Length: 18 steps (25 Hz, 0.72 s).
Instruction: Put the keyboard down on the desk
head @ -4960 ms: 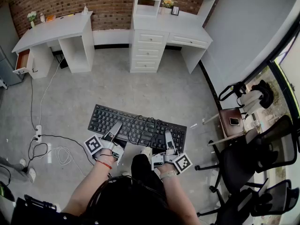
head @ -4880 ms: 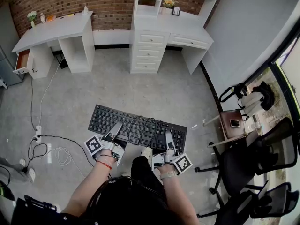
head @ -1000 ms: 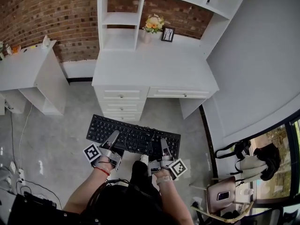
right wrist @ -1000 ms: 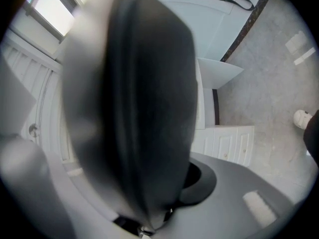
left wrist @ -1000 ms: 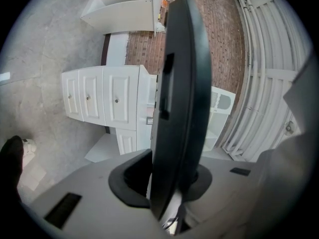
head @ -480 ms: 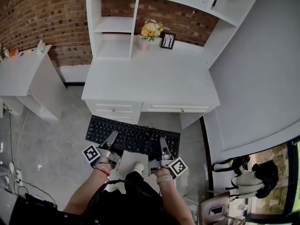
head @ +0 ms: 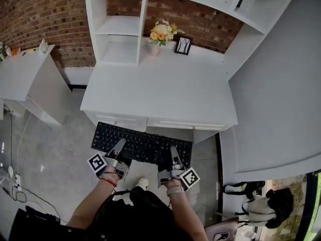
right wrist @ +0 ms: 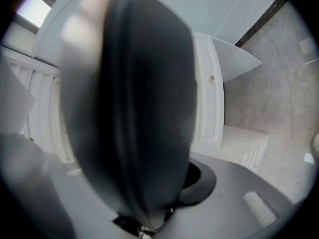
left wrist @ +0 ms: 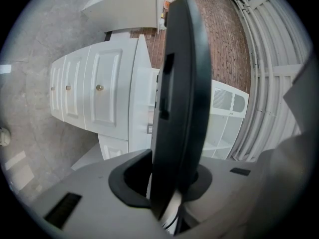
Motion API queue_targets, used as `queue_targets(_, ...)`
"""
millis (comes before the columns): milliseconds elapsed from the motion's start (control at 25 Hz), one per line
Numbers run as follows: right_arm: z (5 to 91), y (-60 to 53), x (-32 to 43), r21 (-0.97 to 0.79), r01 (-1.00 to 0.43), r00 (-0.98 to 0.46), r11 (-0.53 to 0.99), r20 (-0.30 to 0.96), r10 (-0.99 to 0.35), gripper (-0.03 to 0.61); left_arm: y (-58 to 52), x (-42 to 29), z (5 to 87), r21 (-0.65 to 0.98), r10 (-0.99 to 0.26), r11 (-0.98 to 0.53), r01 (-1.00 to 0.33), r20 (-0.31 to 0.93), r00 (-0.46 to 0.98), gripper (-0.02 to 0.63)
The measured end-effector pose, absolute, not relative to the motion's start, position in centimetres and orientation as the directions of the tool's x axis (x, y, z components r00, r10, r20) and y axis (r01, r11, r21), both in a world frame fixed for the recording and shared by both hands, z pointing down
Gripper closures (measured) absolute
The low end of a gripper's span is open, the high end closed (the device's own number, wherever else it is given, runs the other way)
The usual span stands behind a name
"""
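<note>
A black keyboard (head: pixel 142 145) hangs level in the air in front of the white desk (head: pixel 160 89), its far edge over the desk's front drawers. My left gripper (head: pixel 120 145) is shut on the keyboard's near left edge, and my right gripper (head: pixel 173 152) is shut on its near right edge. In the left gripper view the keyboard (left wrist: pixel 182 98) stands edge-on between the jaws of the left gripper (left wrist: pixel 167 185). The right gripper view shows the keyboard (right wrist: pixel 134 108) as a dark blur that fills the gap in the right gripper (right wrist: pixel 149 203).
A flower vase (head: pixel 159 34) and a small picture frame (head: pixel 183 45) stand at the back of the desk, beside open shelves (head: pixel 118 39). A second white desk (head: pixel 25 74) is at the left. Cables (head: pixel 15 195) lie on the floor; a bag (head: pixel 261 205) at lower right.
Both grippers have carried the keyboard forward across the floor. The desk has come closer, and the keyboard's far edge now reaches its front drawers. Both grips are unchanged.
</note>
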State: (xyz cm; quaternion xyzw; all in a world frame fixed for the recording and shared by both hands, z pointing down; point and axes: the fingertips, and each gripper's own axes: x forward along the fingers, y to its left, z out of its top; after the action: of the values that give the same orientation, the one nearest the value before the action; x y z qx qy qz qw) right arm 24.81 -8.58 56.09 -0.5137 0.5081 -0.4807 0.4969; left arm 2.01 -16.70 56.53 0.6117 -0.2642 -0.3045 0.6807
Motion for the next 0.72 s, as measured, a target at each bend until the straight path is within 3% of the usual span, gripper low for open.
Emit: queue_targets(720, 57.8, -11.5, 27.6, -1.000, -0.007, -0.030, 0.003, -0.003, -1.000, 0.454, -18.5, 4.4, 57.5, 0.995, -0.769, 0.079, 0.058, 0.024, 0.639, 0.551)
